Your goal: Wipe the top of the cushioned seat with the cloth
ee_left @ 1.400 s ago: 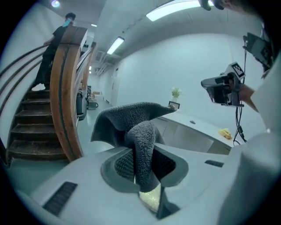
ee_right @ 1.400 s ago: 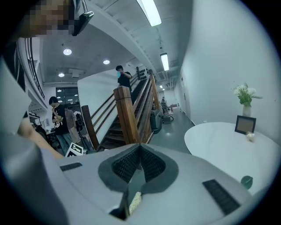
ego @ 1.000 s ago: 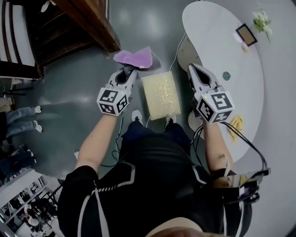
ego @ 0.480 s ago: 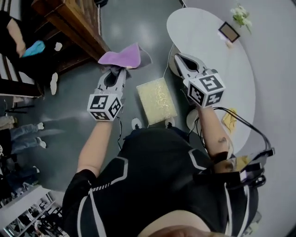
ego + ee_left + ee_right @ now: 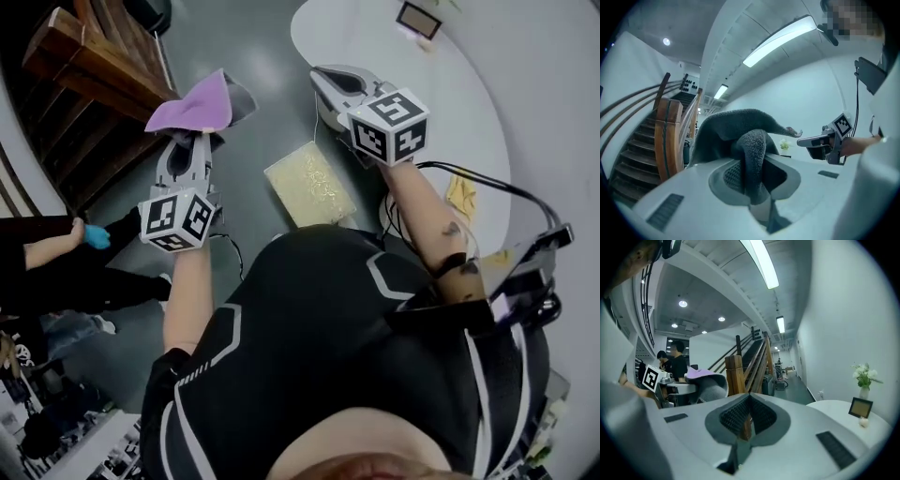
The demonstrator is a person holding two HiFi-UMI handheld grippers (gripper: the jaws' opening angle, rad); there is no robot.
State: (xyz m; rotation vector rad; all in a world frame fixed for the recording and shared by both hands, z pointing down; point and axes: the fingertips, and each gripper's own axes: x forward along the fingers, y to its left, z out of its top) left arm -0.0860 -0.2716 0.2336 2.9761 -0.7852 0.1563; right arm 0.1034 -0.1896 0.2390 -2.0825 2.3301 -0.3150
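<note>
Cloth (image 5: 192, 103) pinched in left hand-held gripper (image 5: 191, 142), apart from cushioned seat (image 5: 309, 183); right hand-held gripper (image 5: 324, 81) closed, empty.

Nubby terry cloth (image 5: 751, 150), glossy floor (image 5: 267, 70), varnished wooden staircase (image 5: 89, 70).

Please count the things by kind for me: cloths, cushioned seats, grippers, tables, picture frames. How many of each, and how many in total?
cloth: 1
cushioned seat: 1
grippers: 2, left gripper and right gripper
table: 1
picture frame: 1
total: 6
</note>
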